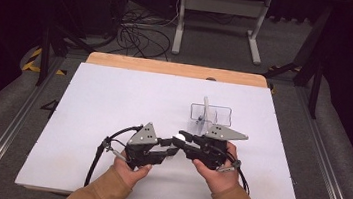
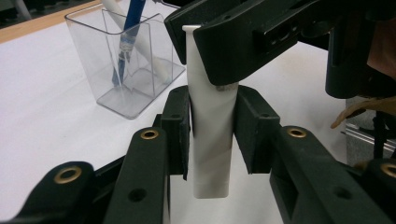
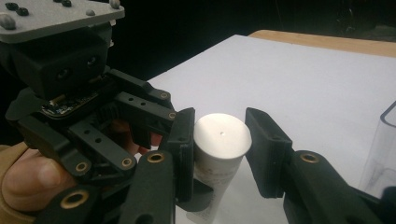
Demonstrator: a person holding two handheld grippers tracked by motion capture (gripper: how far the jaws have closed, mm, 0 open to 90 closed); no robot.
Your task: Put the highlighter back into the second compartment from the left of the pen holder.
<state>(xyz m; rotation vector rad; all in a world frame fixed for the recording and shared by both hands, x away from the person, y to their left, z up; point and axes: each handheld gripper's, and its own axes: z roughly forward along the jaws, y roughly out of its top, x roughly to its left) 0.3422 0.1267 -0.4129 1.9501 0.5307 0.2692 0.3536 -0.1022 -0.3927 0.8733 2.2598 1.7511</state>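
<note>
The white surface [image 1: 113, 102] carries a clear plastic organiser [image 1: 211, 115] towards its far right part, just beyond the right tool. This organiser has 2 or more compartments; a blue pen [image 2: 127, 37] and a white stick-like item [image 2: 140, 42] stand tilted in it.

The person's 2 hands come in from the near edge, in tan sleeves, and the 2 tools meet nose to nose near the middle of the surface, in front of the organiser. The left tool [image 1: 171, 150] points to the right and the right tool [image 1: 180, 136] points to the left.

Between them is a white tube [image 2: 212, 140] with a flat crimped end and a round white cap [image 3: 222, 135]. In the left gripper view, the left tool's 2 jaws stand on either side of the tube's body, the left pad against it and the right pad at its edge, so the tool is closed narrowly on the tube. In the right gripper view, the right tool's left jaw lies against the cap end, while a small gap shows at the other jaw; whether it truly clamps I cannot tell. The tube is held up off the surface.
</note>
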